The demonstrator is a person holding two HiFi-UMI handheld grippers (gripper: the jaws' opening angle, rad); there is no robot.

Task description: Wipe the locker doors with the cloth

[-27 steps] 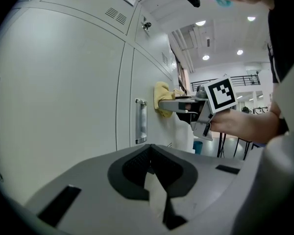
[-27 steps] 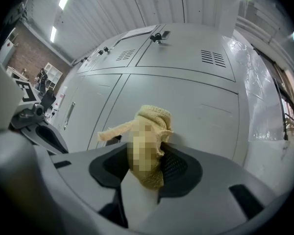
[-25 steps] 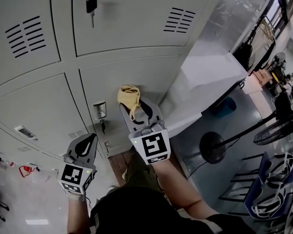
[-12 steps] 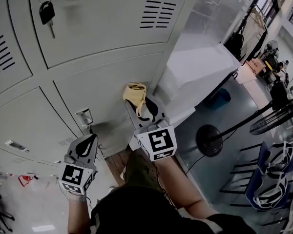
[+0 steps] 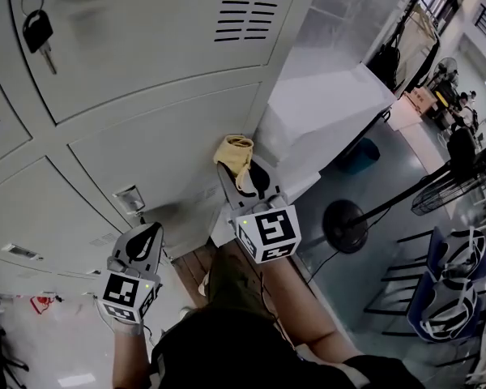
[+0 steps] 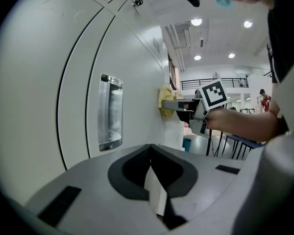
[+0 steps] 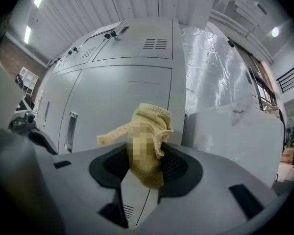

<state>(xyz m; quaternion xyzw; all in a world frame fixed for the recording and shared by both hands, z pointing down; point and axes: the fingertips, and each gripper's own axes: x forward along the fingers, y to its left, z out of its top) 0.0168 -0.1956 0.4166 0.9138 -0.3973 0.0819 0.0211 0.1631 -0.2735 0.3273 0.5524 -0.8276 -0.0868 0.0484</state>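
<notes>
The upper locker door runs off the top edge, which cuts short the ring its key hangs from.

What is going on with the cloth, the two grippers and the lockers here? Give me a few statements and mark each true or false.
1. The right gripper is clamped on the yellow cloth. True.
2. The left gripper also holds a cloth. False: its jaws are together with nothing between them, and it hangs low, away from the cloth.
3. The yellow cloth sits against the locker door near its right edge. True.
4. The key hangs from the door where the cloth is. False: it hangs at the upper door, above and to the left.
</notes>
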